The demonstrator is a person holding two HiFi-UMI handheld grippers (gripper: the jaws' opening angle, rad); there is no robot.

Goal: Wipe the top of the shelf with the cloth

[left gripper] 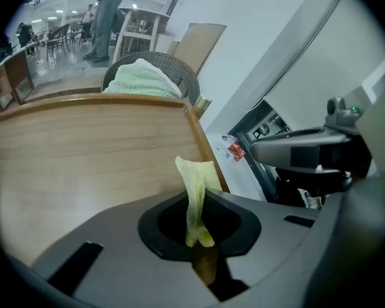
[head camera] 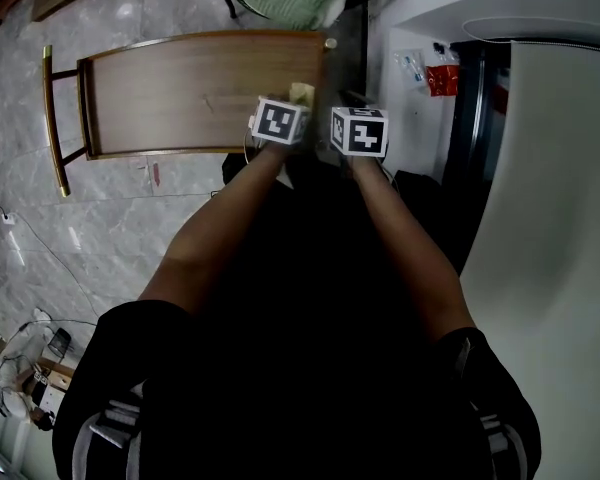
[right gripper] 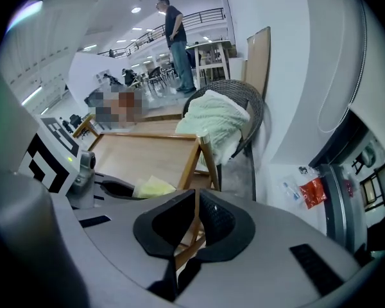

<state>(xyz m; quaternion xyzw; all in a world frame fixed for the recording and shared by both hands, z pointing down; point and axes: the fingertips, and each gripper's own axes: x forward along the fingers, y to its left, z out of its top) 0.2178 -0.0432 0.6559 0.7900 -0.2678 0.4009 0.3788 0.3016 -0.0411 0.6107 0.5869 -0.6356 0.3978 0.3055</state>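
The wooden shelf top (head camera: 200, 93) lies ahead of me, bare, with a raised rim. In the left gripper view my left gripper (left gripper: 199, 226) is shut on a thin yellow-green cloth (left gripper: 196, 188), which stands up from the jaws over the shelf's (left gripper: 83, 153) near right end. The cloth (head camera: 302, 93) peeks out past the left marker cube (head camera: 278, 121) in the head view. My right gripper (right gripper: 196, 226) hangs just right of the left one, off the shelf's right edge. Its jaws are shut with nothing between them. The cloth (right gripper: 153, 186) also shows in the right gripper view.
A wicker chair with a green towel (right gripper: 215, 120) stands past the shelf's far right corner. A white curved appliance (head camera: 560, 218) and a dark cabinet (head camera: 475, 118) lie to the right, with a red packet (head camera: 442, 78) near them. A person (right gripper: 176, 34) stands far off.
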